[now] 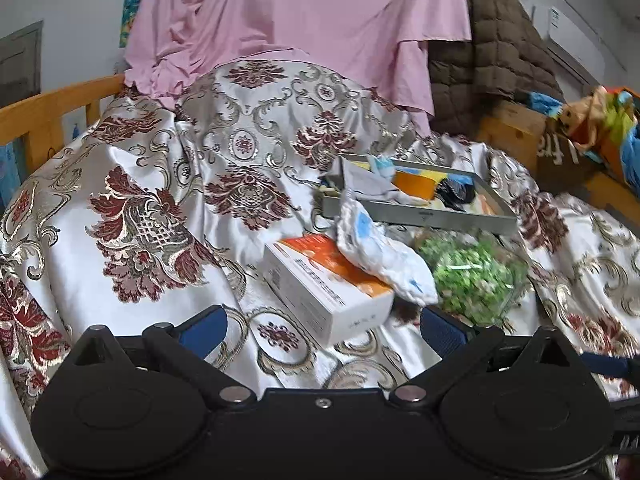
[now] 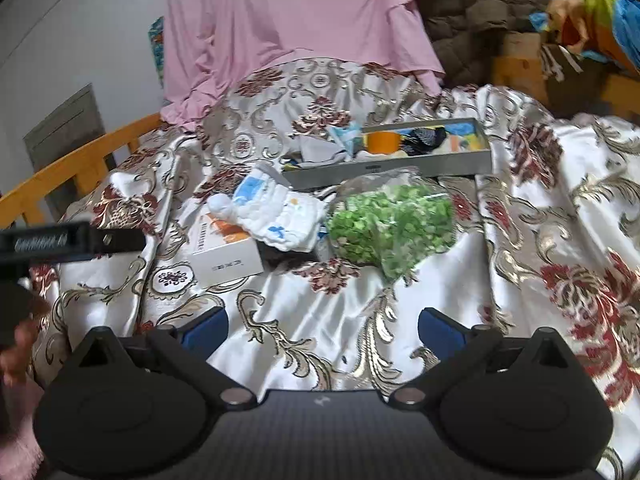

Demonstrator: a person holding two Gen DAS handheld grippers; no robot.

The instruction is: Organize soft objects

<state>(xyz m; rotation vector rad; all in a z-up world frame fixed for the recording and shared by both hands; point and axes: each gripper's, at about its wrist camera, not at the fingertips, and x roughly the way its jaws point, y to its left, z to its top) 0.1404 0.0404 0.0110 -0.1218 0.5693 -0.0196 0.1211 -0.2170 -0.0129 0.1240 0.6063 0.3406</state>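
Both grippers hang over a bed draped in a white satin bedspread point(image 1: 168, 208) with dark red and gold floral patterns. The left gripper point(image 1: 323, 330) has its blue-padded jaws spread wide with nothing between them, and the right gripper point(image 2: 323, 330) is likewise spread and empty. Near the middle of the bedspread a white quilted cloth with blue print point(image 1: 384, 256) lies draped across the top of a white and orange carton point(image 1: 328, 296). Just beside the cloth, on its right, sits a clear bag of green pieces point(image 2: 394, 226), touching the cloth's edge. Behind both, toward the far edge of the bed, a shallow grey tray point(image 2: 460, 162) holds assorted soft items, among them an orange piece point(image 2: 382, 141) and a dark cloth point(image 2: 426, 138). A pink sheet point(image 1: 288, 20) hangs behind the bed
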